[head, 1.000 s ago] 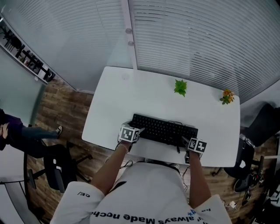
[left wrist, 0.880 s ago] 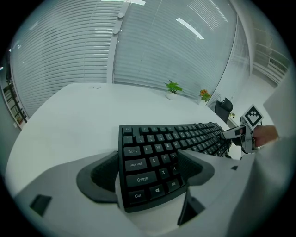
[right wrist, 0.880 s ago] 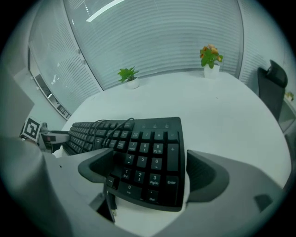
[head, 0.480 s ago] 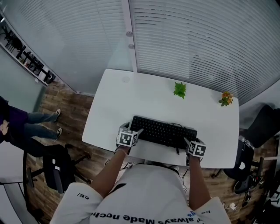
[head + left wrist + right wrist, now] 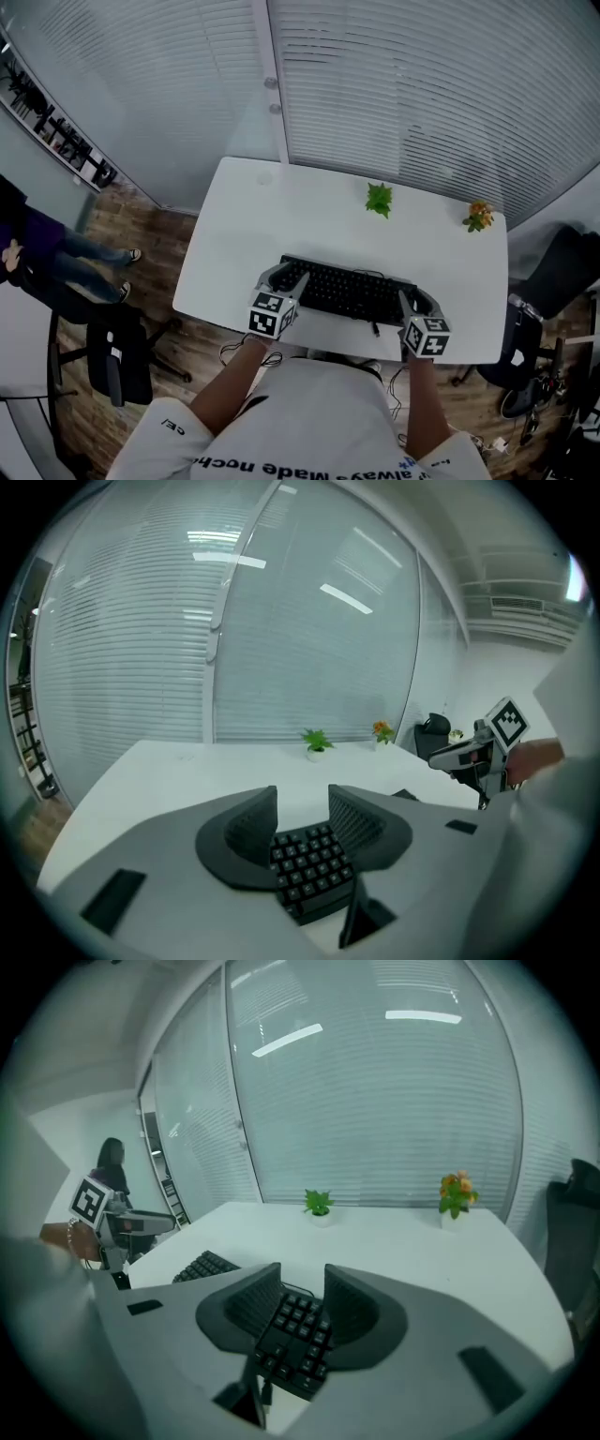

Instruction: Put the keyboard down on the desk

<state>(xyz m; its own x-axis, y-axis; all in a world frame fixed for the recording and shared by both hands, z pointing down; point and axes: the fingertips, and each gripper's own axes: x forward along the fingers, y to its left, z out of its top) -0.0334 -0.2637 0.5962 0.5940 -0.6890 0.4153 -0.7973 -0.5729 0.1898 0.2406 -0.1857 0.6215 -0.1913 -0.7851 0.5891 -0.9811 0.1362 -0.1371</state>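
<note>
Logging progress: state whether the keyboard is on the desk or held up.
Held up: keyboard ends sit clamped in left gripper and right gripper, whose jaws have just been closing.

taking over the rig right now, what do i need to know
Left gripper: shut on the left end of the keyboard; its jaws have just been closing on it.
Right gripper: shut on the right end; its jaws have also just been closing.
Keyboard: held by both ends over the near part of the desk, and it seems to be lifted a little off it.
Plants: two small ones at the far edge, out of the way.
Done: grip at both ends.
Left: lower the keyboard flat onto the desk, then open both grippers.
</note>
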